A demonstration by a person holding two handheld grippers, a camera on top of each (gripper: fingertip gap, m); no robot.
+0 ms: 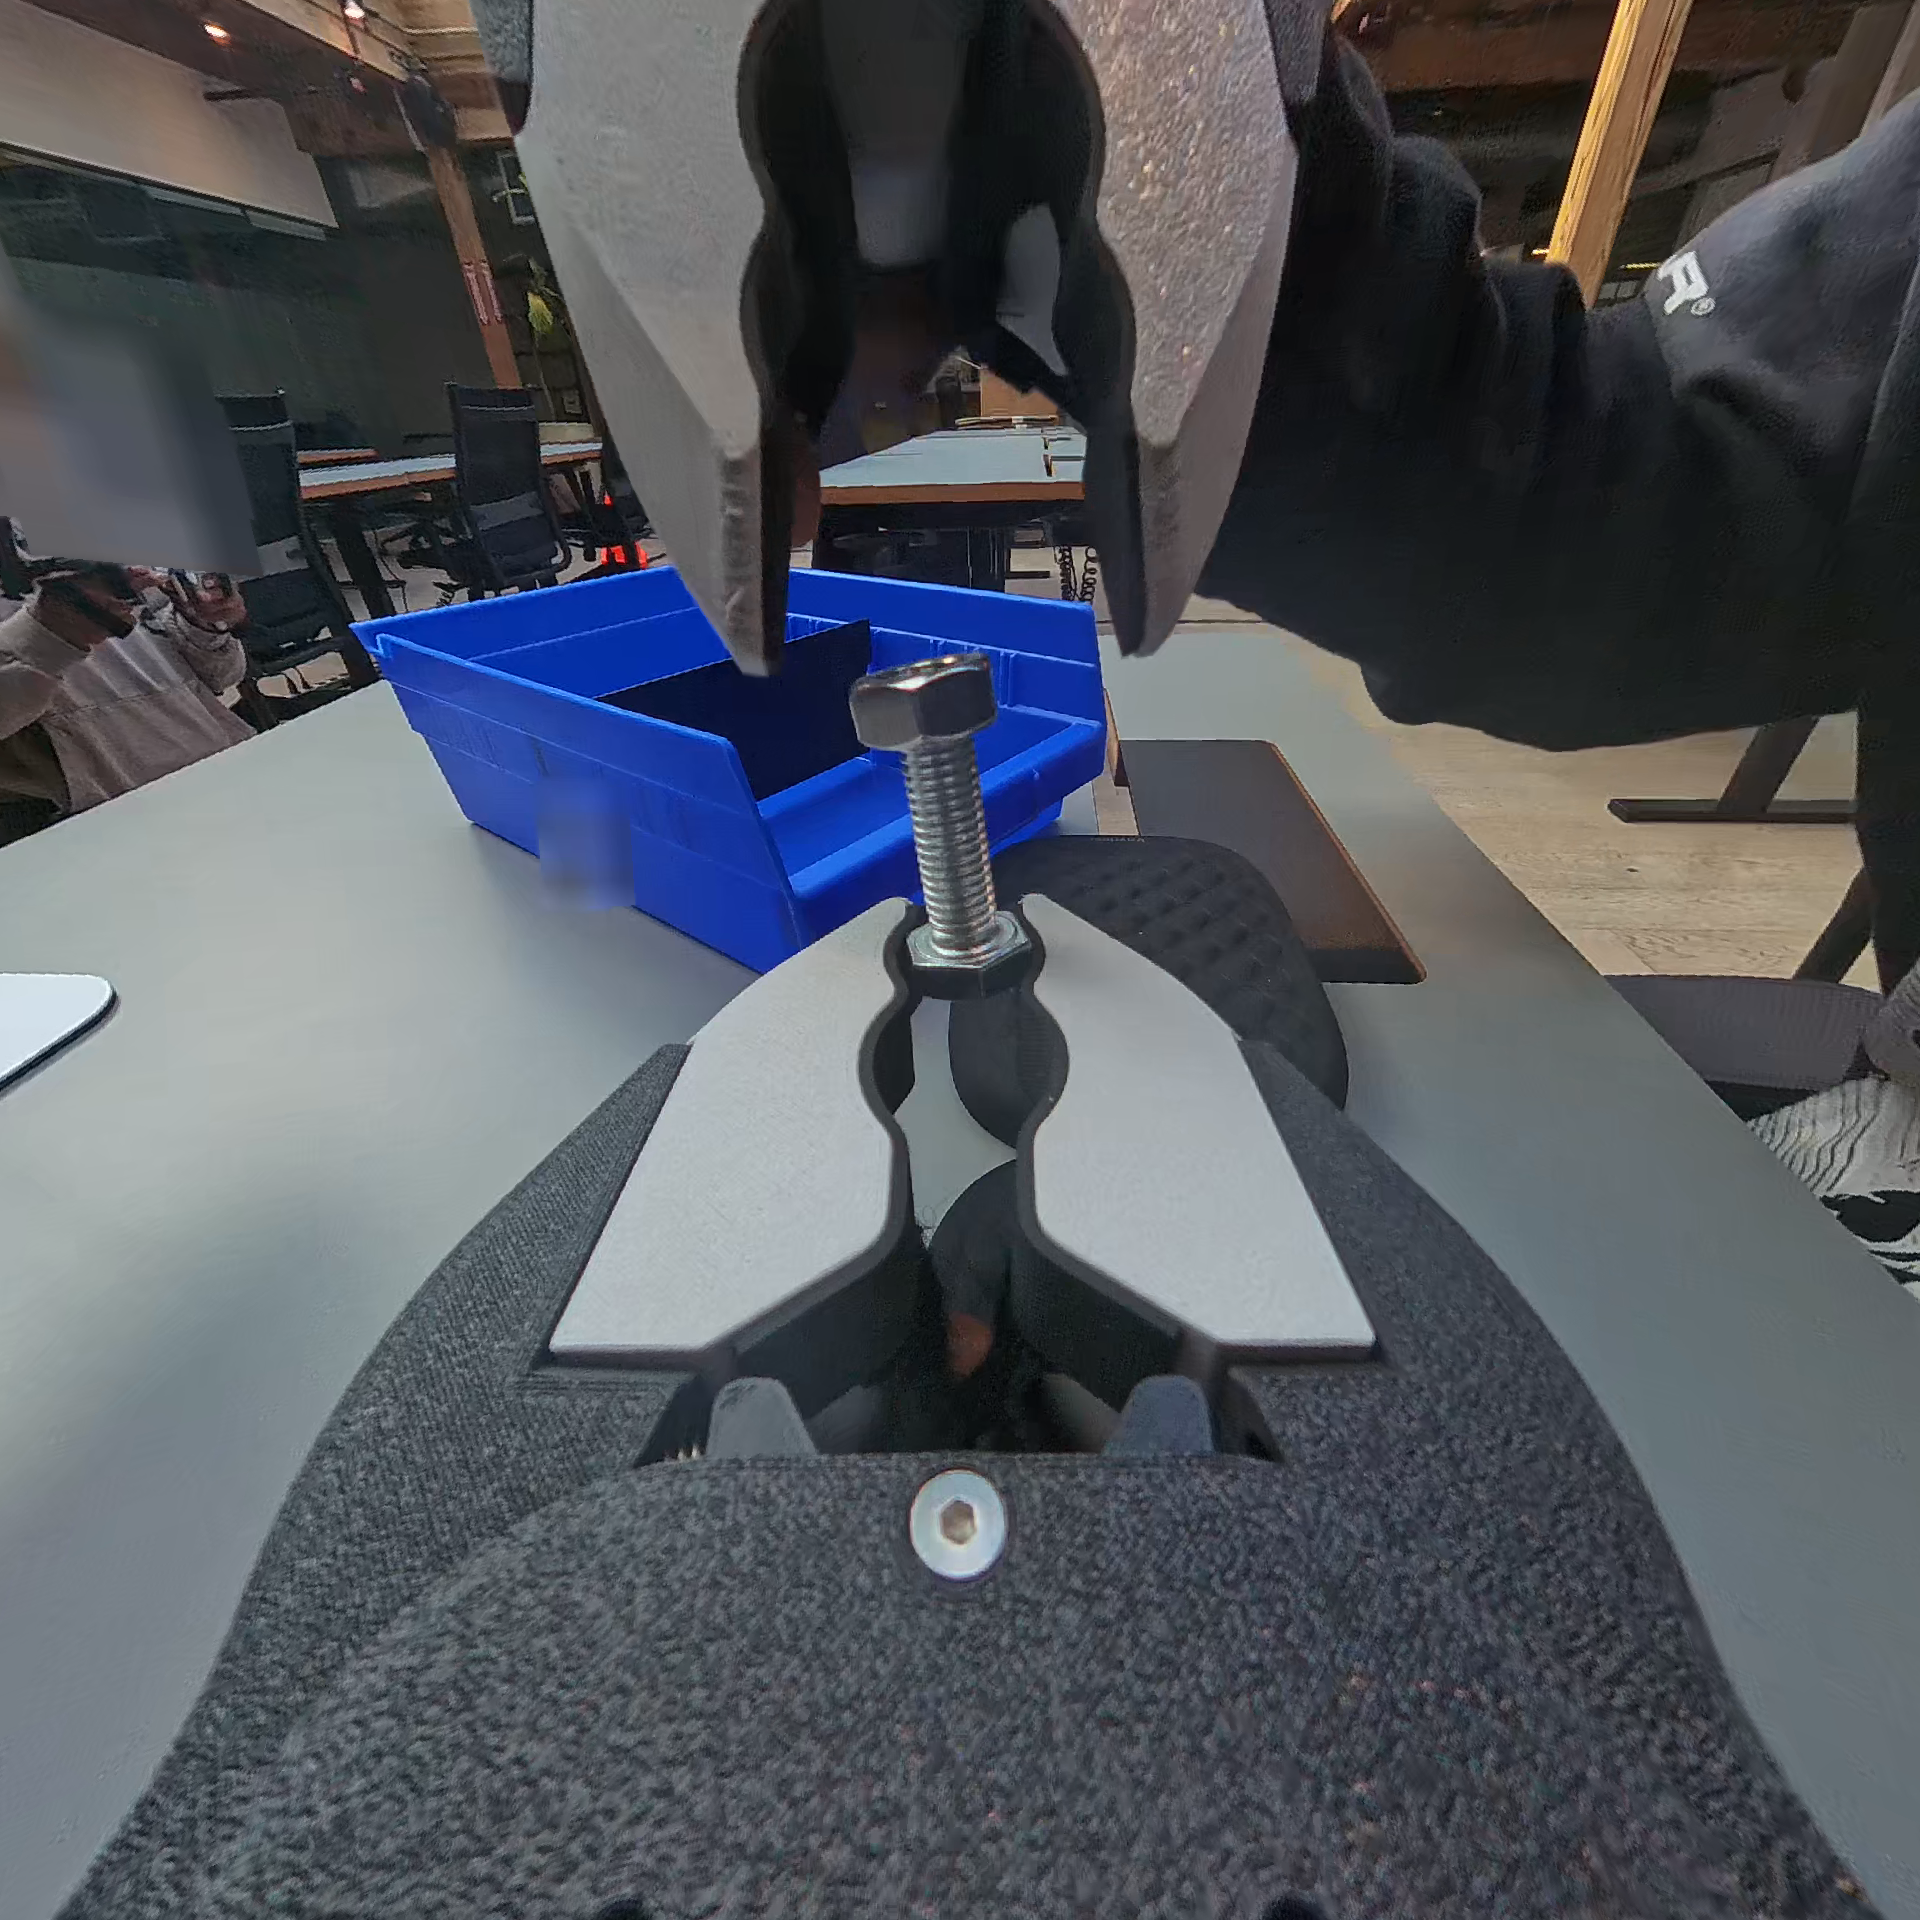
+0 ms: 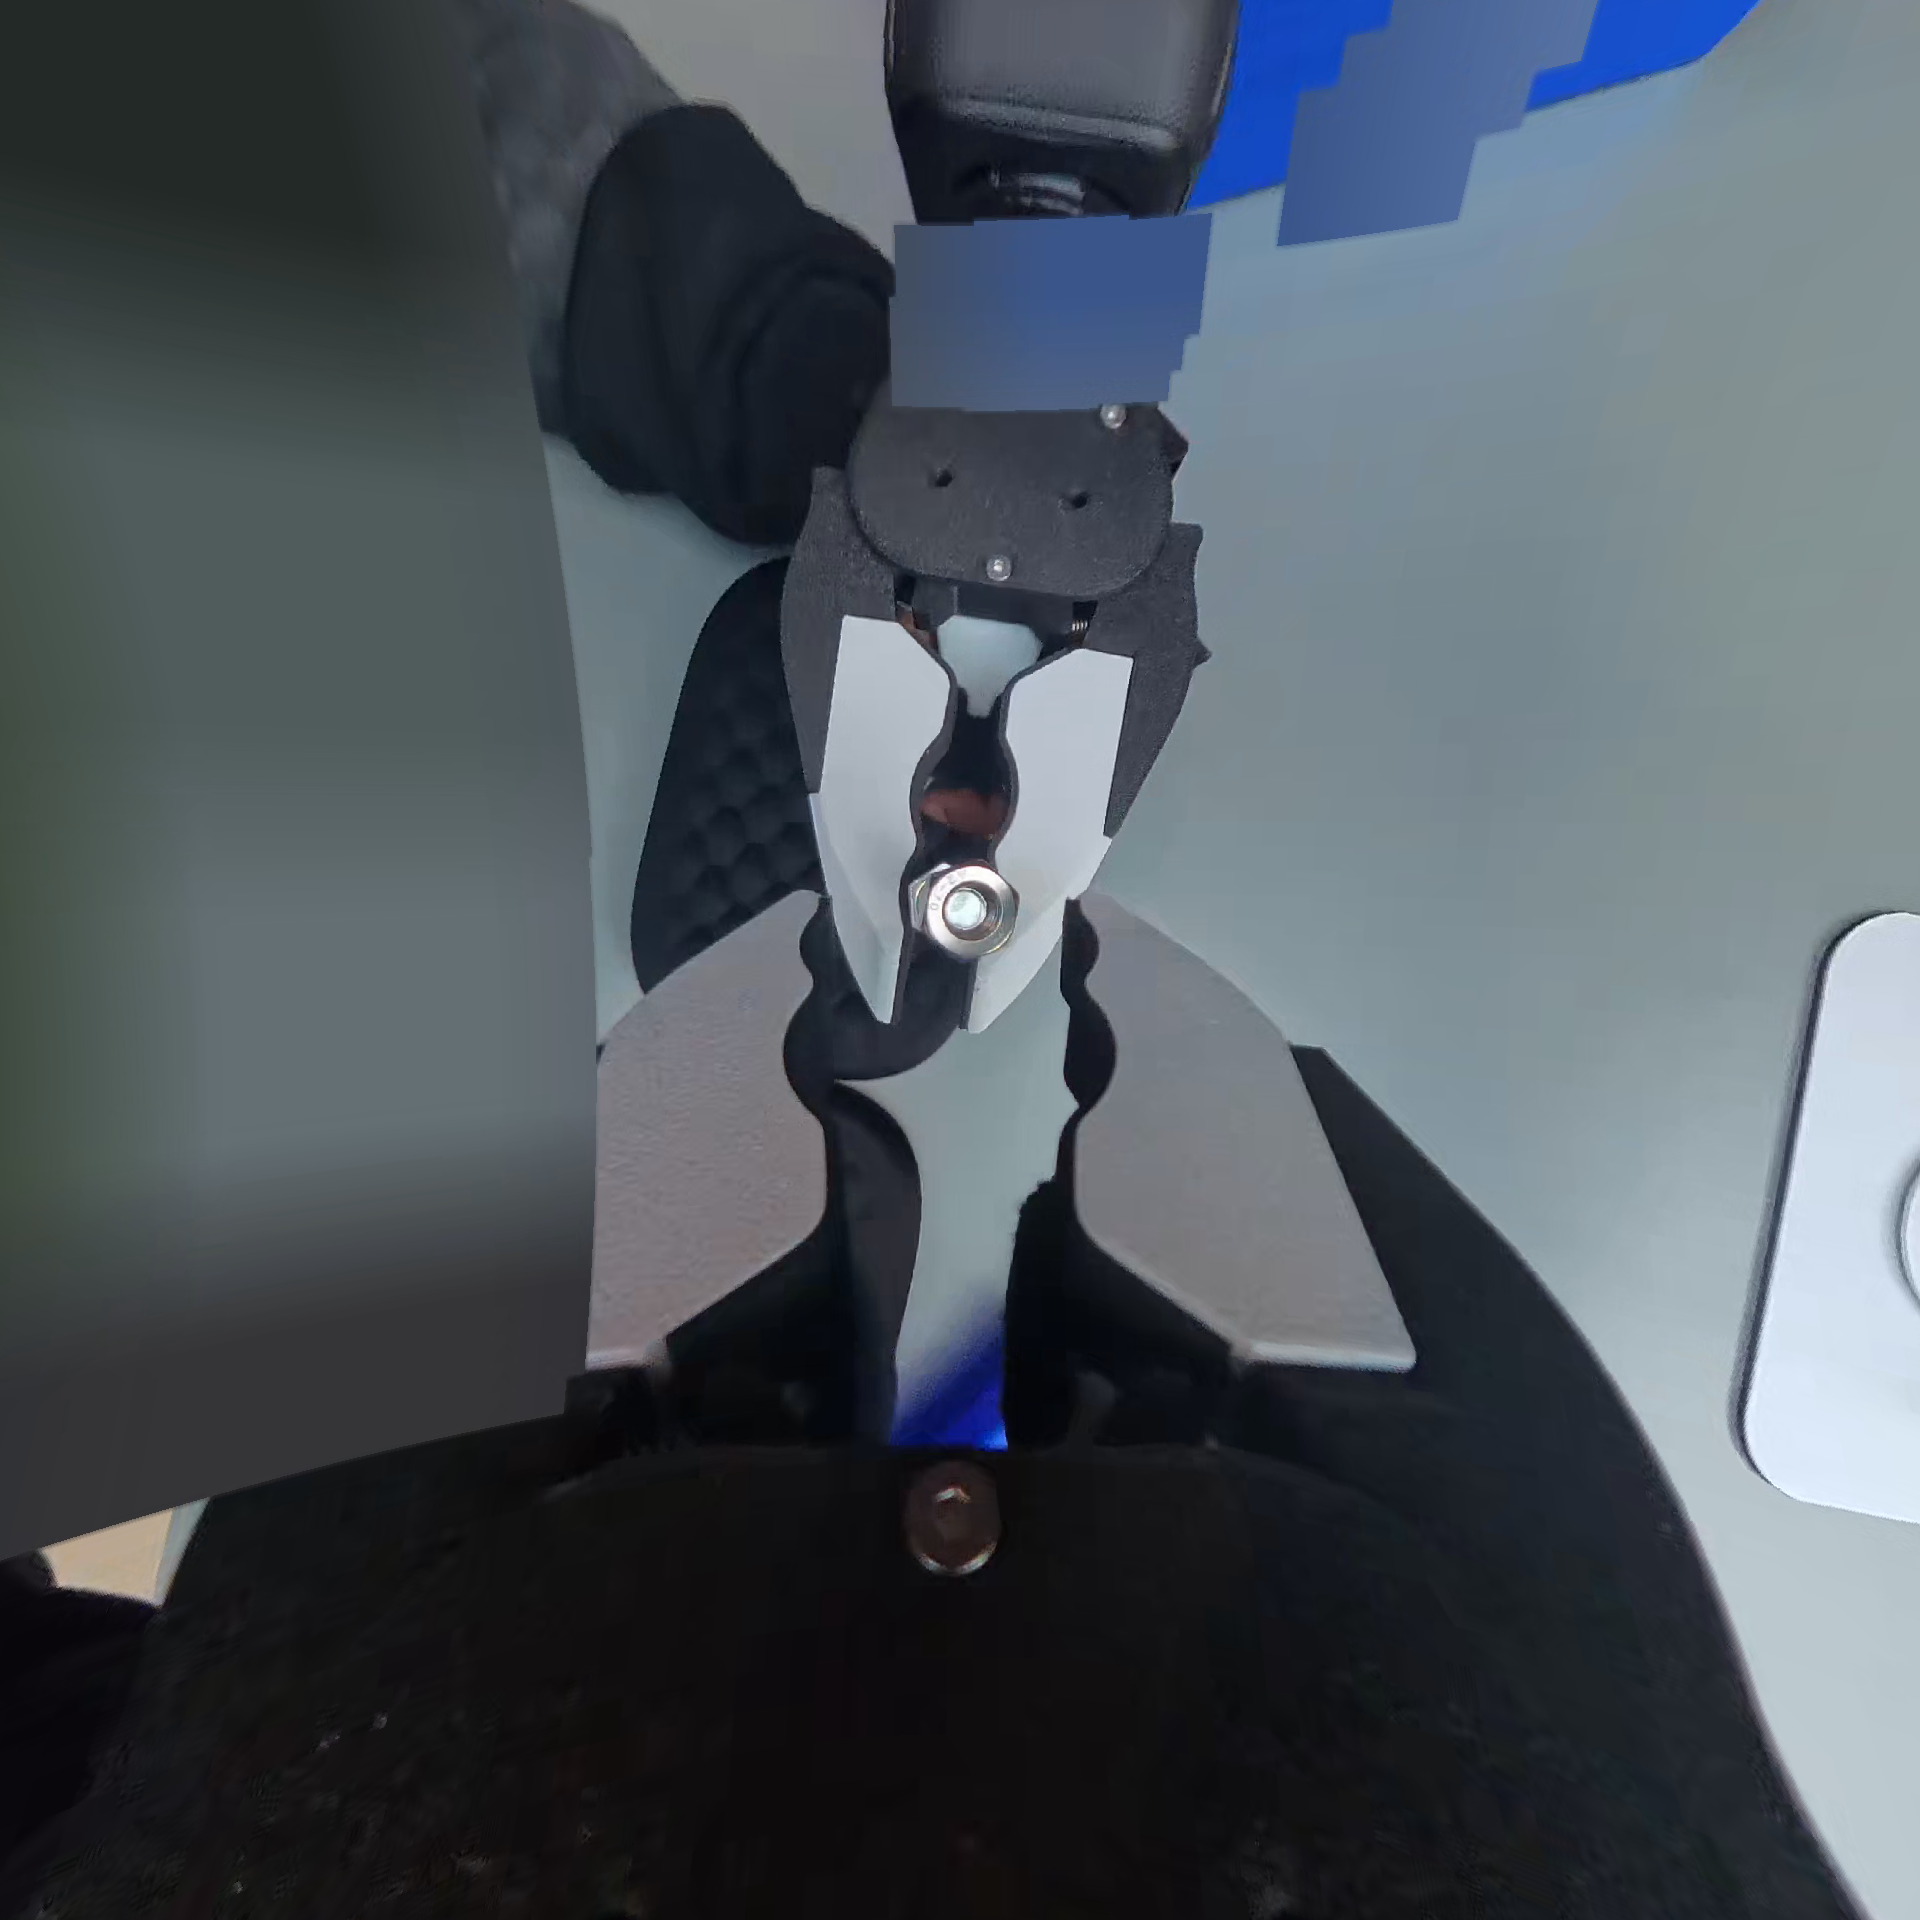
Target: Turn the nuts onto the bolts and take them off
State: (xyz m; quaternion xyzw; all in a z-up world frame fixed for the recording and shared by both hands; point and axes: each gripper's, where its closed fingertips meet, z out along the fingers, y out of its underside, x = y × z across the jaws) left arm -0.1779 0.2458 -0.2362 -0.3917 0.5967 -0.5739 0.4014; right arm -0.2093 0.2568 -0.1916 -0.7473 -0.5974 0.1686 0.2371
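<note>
The left gripper clamps a nut at the low end of an upright bolt. The right gripper hangs spread just above the bolt's head, not touching it. Beyond lie a blue bin on the grey table, and far desks and chairs.

White logo mark on black sleeve, stamped marks on bolt head

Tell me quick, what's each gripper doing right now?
Left gripper: shut on the nut, with the bolt standing up out of it.
Right gripper: open, holding nothing, just above the bolt's head.
</note>
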